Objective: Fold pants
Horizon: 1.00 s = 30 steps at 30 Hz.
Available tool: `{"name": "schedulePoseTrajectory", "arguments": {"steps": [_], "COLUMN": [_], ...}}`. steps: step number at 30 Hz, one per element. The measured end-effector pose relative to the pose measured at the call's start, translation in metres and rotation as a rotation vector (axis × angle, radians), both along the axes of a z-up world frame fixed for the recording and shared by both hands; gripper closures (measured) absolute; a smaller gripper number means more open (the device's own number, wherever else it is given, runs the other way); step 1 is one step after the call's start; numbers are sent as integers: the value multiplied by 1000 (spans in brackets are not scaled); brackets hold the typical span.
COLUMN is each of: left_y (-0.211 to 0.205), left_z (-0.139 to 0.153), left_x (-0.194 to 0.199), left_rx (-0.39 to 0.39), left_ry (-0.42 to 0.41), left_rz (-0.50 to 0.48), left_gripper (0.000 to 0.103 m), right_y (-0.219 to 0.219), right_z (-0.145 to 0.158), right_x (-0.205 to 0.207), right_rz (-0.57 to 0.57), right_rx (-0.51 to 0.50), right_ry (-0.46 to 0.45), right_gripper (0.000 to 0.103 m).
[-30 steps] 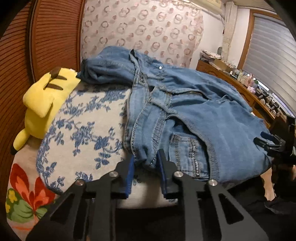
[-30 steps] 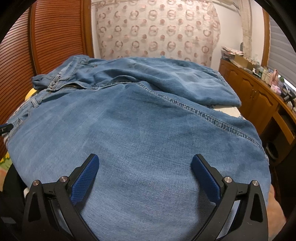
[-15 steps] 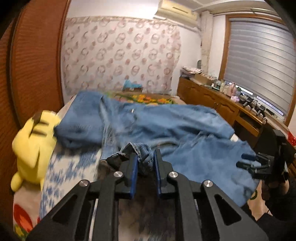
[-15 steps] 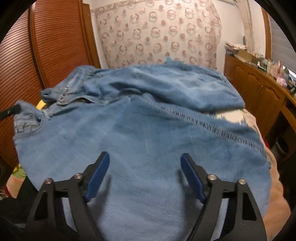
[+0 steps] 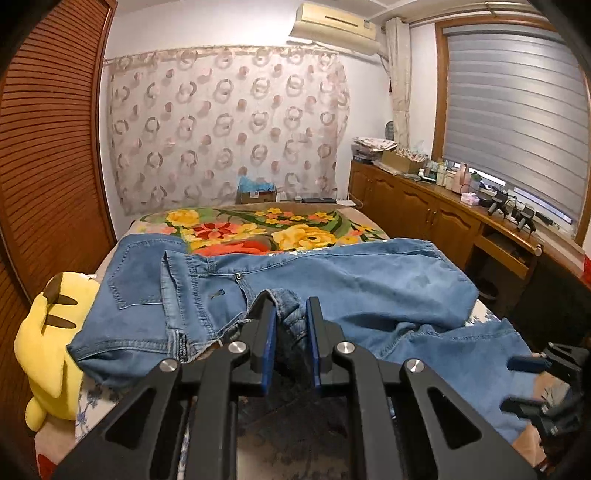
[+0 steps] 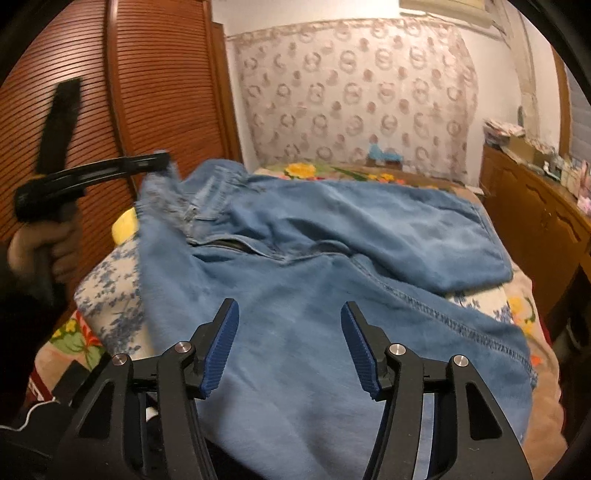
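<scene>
Yellow plush toy (image 5: 51, 343) with black-tipped ears: left of left tongs, lying at bed edge against slatted wooden wardrobe door (image 5: 44, 155). Floral blanket (image 5: 258, 230), yellow and red blooms: far beyond tongs. Blue-flowered white cover (image 6: 110, 295): left of right tongs. Ring-patterned curtain (image 5: 229, 125): back wall, straight ahead. Air conditioner (image 5: 334, 24): high above, right of centre. Wooden cabinets (image 5: 417, 210) with cluttered top: right of tongs. Window blind (image 5: 513, 118): upper right. Cardboard box (image 5: 256, 194) with blue item: foot of curtain.
</scene>
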<state>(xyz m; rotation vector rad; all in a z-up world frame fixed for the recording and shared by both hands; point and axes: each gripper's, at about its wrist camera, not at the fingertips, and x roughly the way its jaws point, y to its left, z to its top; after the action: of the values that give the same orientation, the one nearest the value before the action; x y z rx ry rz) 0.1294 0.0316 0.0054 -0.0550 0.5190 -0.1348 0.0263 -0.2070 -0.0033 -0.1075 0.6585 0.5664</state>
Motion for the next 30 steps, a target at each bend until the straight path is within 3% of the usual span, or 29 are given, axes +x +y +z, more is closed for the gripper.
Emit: {"name": "schedulePoseTrajectory", "arguments": {"steps": [8, 17, 20, 24, 30], "left_y": [-2, 5, 9, 11, 17], "left_z": [-7, -12, -15, -15, 9], "left_x": [31, 46, 50, 48, 37], "left_rx": [-8, -22, -37, -65, -76], "left_ry": [36, 43, 43, 32, -30], "left_rz": [40, 58, 53, 37, 31], "left_gripper": [91, 91, 91, 91, 91], "right_y": [4, -15, -24, -40, -54], "right_z": [-6, -42, -54, -62, -24], "right_x": [-1, 3, 9, 17, 36], "right_rz": [32, -7, -28, -57, -80], "right_rx": [17, -46, -66, -65, -36], "right_ry": [34, 113, 143, 155, 58], "right_gripper": [46, 46, 56, 89, 98]}}
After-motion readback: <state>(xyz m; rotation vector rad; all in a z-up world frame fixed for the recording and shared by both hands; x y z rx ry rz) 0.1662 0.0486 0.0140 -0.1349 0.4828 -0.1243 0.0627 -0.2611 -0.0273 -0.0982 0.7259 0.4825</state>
